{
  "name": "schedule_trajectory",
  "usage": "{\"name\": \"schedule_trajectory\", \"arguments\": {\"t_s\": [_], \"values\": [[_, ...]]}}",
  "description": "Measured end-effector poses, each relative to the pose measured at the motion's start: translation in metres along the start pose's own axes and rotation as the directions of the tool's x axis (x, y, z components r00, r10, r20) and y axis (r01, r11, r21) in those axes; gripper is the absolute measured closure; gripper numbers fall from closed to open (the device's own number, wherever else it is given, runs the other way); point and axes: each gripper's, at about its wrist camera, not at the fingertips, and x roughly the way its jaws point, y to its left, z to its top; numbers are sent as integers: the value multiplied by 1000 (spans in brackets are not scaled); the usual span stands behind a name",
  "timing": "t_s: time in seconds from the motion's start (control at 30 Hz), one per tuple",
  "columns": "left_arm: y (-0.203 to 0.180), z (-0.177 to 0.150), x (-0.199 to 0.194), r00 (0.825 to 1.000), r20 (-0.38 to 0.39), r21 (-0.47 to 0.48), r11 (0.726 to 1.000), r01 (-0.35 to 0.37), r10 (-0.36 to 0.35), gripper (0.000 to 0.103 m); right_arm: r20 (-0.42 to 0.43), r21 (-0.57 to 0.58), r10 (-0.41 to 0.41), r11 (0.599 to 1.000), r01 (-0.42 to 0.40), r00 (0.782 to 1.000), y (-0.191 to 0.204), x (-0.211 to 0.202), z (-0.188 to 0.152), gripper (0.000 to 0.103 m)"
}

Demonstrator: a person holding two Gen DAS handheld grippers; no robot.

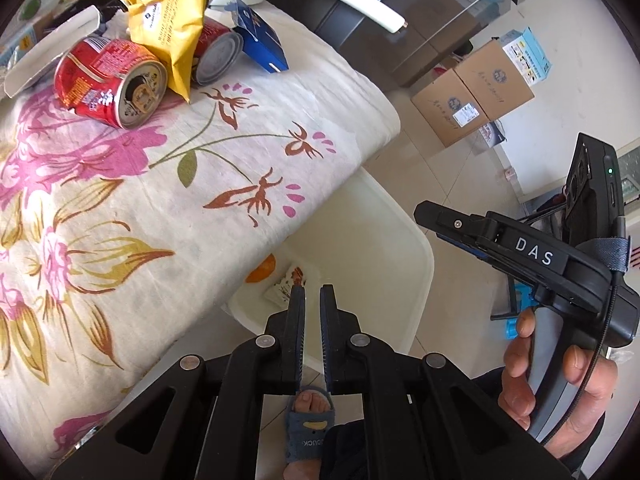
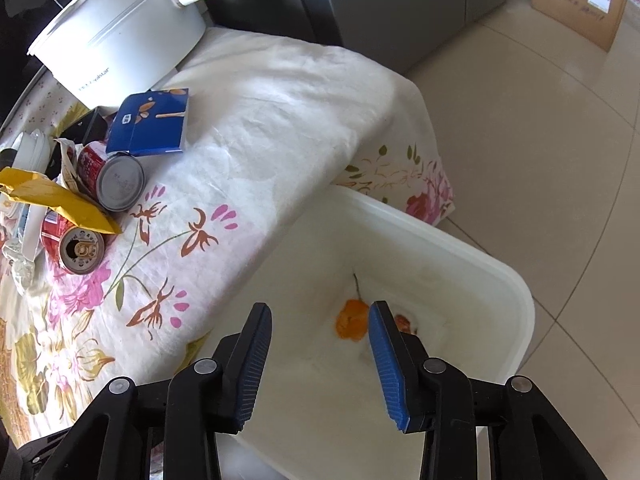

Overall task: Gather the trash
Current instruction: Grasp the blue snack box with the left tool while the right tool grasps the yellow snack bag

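Our right gripper (image 2: pixel 320 332) hangs over the white bin (image 2: pixel 480 256) with its jaws partly parted and nothing between them; below them an orange peel (image 2: pixel 352 318) and a small scrap lie on the bin floor. Our left gripper (image 1: pixel 312 300) has its jaws almost together and empty, also above the bin, which stands on the floor just beside the tabletop's near edge.

The rest of the trash waits on the floral cloth (image 1: pixel 168 200) toward the tabletop's far left corner: a red can (image 1: pixel 110 82) on its side, a second can (image 1: pixel 218 58) behind it, a yellow bag (image 1: pixel 164 20) draped across both, and a blue packet (image 1: pixel 260 46) close to the white pot (image 2: pixel 120 36).

The cans look the riskiest. Lying on their sides, they may roll away under a glancing pinch, perhaps off the cloth's edge. Tugging the bag could drag a can along. The loose cloth may bunch under a low approach, and the left jaws need opening before any grasp.
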Motion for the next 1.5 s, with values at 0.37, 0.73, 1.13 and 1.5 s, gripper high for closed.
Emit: {"name": "schedule_trajectory", "arguments": {"t_s": [0.37, 0.73, 1.13, 1.5], "values": [[38, 16, -51, 983, 95, -75, 986, -150, 157, 43, 68, -44, 51, 998, -48, 996, 14, -8, 3, 58], [95, 48, -115, 906, 210, -236, 919, -317, 366, 32, 299, -195, 39, 981, 21, 953, 54, -48, 14, 14], [126, 93, -131, 804, 218, -222, 830, -511, 553, 32, 310, -369, 156, 929, -33, 938, 104, -36, 25, 6], [114, 132, -94, 774, 223, 94, 777, -623, 593, 32, 238, -588, 232, 807, -50, 943, 159, 3, 17, 11]]}}
